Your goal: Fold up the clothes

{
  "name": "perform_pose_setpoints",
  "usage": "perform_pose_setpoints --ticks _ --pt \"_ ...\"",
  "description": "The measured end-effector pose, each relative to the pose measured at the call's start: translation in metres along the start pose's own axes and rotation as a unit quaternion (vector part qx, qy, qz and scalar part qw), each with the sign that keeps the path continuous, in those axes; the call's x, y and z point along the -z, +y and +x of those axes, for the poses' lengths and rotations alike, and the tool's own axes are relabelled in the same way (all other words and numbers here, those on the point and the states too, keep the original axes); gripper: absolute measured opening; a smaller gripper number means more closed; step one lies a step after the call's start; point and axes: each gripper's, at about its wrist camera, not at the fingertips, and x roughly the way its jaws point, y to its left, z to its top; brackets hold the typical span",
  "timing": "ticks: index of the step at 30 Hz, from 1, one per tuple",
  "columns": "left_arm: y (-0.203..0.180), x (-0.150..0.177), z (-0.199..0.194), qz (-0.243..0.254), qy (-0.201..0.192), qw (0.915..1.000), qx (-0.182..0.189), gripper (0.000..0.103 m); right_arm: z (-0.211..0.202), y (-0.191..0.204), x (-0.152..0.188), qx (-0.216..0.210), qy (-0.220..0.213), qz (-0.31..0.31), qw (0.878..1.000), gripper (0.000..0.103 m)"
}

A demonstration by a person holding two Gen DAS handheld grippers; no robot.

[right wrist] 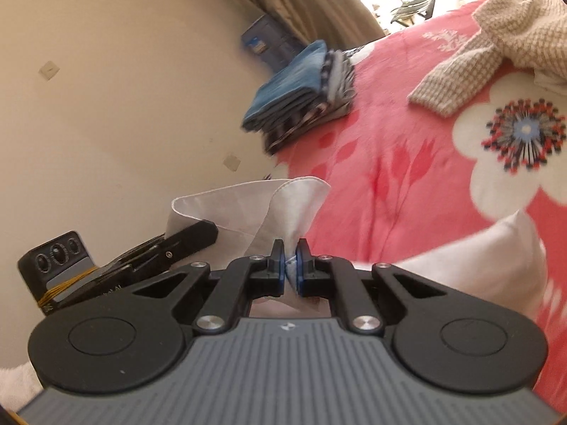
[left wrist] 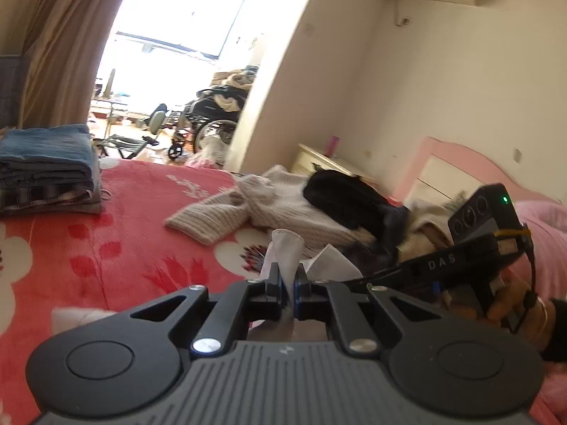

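White cloth (right wrist: 248,202) hangs lifted above the red floral blanket (right wrist: 407,163), pinched at one edge by the left gripper (left wrist: 290,283) and at another by the right gripper (right wrist: 291,269), both clamped tight on the fabric. Folded clothes (left wrist: 46,170) sit stacked nearby, a beige sweater (left wrist: 255,209) lying unfolded beyond.

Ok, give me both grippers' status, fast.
Left gripper: shut on the white garment.
Right gripper: shut on the white garment too.
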Motion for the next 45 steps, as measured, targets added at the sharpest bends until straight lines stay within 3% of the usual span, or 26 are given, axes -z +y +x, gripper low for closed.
perform_pose_setpoints --ticks 7,16,28,34,40,45 --pt "-0.033 0.055 -0.04 -0.013 0.036 0.9984 0.042 0.007 -0.04 0.015 0.078 -0.018 0.004 0.014 1.0 0.005" --pt "-0.053 0.128 -0.062 -0.016 0.128 0.9893 0.069 0.007 -0.055 0.012 0.157 -0.026 0.042 0.027 0.998 0.005" --pt "-0.062 0.185 -0.065 0.04 0.248 0.9619 0.108 0.007 -0.044 0.008 0.223 -0.029 0.147 -0.003 0.989 0.005" --pt "-0.064 0.199 -0.062 0.063 0.296 0.9421 0.145 0.007 -0.039 0.018 0.236 -0.038 0.185 -0.049 0.981 0.005" --pt "-0.074 0.211 -0.061 0.13 0.328 0.9215 0.163 0.008 -0.033 0.039 0.247 -0.023 0.231 -0.165 0.959 0.005" --pt "-0.082 0.219 -0.067 0.192 0.342 0.9034 0.174 0.009 -0.029 0.058 0.262 -0.015 0.265 -0.294 0.918 0.007"
